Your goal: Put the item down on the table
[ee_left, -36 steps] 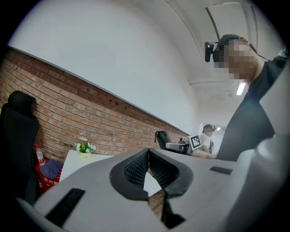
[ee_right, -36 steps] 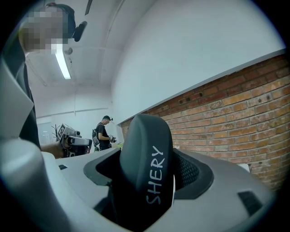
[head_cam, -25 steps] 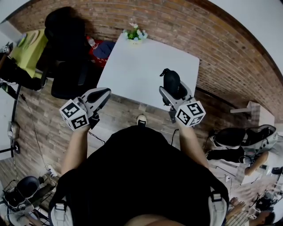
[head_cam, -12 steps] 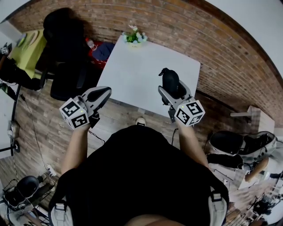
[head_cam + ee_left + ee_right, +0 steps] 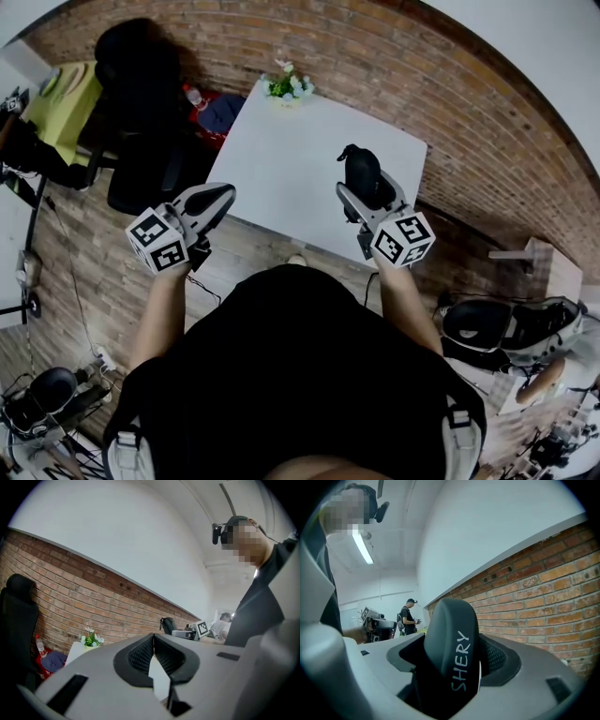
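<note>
The right gripper (image 5: 373, 201) clamps the item (image 5: 361, 169) upright, right of centre frame, seemingly over the counter (image 5: 286, 150). The left gripper (image 5: 212, 199) is closed and empty, lower left.

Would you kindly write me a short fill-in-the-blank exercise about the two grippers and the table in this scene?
1. The right gripper is closed on a black rounded item whose white print reads ___.
2. The left gripper, its jaws together, holds ___.
3. At the far corner of the white rectangular table stands a small pot of ___.

Missing words: SHERY; nothing; flowers.
</note>
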Available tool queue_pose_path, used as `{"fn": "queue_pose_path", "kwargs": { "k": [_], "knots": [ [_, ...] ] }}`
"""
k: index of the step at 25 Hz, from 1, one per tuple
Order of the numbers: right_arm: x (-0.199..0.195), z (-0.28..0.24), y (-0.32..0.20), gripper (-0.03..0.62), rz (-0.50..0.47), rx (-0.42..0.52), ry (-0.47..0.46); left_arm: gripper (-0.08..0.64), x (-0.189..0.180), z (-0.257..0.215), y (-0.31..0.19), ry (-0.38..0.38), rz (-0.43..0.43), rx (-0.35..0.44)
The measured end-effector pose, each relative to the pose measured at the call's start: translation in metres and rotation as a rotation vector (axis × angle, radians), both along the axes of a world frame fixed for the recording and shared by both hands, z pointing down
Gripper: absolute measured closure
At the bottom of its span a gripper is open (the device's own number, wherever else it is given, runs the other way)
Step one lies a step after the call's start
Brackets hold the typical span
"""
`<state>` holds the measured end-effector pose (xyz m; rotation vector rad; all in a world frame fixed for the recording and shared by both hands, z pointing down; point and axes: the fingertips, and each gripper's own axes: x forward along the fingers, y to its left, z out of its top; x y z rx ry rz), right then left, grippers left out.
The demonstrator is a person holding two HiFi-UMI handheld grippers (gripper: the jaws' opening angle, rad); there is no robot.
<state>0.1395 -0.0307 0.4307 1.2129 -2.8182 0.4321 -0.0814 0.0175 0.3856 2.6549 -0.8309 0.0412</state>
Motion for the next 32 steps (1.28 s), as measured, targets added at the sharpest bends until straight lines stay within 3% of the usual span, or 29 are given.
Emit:
{"fn": "queue_pose_path", "kwargs": {
  "k": [32],
  "knots": [
    [0.041, 0.018, -0.056, 0.243, -0.045, -0.025, 0.031, 0.548, 0.050, 0.011, -0.059, 0.027, -0.021, 0.013]
  ]
}}
